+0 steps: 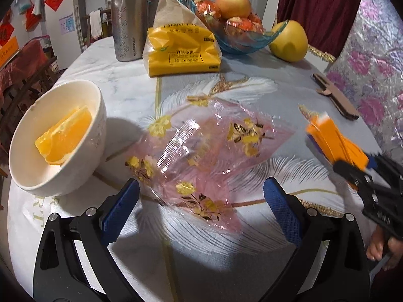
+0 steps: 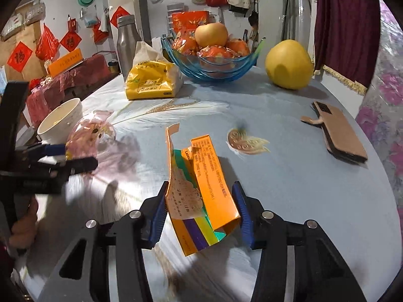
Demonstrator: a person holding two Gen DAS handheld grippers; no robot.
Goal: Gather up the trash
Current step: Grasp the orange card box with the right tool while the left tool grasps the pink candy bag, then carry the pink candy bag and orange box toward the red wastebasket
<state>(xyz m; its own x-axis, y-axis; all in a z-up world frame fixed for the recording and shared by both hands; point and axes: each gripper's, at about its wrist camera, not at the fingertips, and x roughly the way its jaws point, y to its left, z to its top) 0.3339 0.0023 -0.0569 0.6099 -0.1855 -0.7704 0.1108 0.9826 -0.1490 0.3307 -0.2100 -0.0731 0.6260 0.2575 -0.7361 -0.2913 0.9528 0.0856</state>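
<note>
A crumpled pink see-through plastic bag lies on the feather-print tablecloth. Its near end sits between the blue pads of my left gripper, which is open and not pressing on it. A torn orange cardboard box with purple and green stripes stands between the fingers of my right gripper, and both pads press against its sides. In the left wrist view that box sticks out of the right gripper, to the right of the bag. The right wrist view shows the bag at the left gripper.
A white bowl with orange slices stands left of the bag. Behind are a yellow tissue pack, a steel bottle, a blue glass fruit bowl and a yellow pomelo. A cardboard piece lies by the right table edge.
</note>
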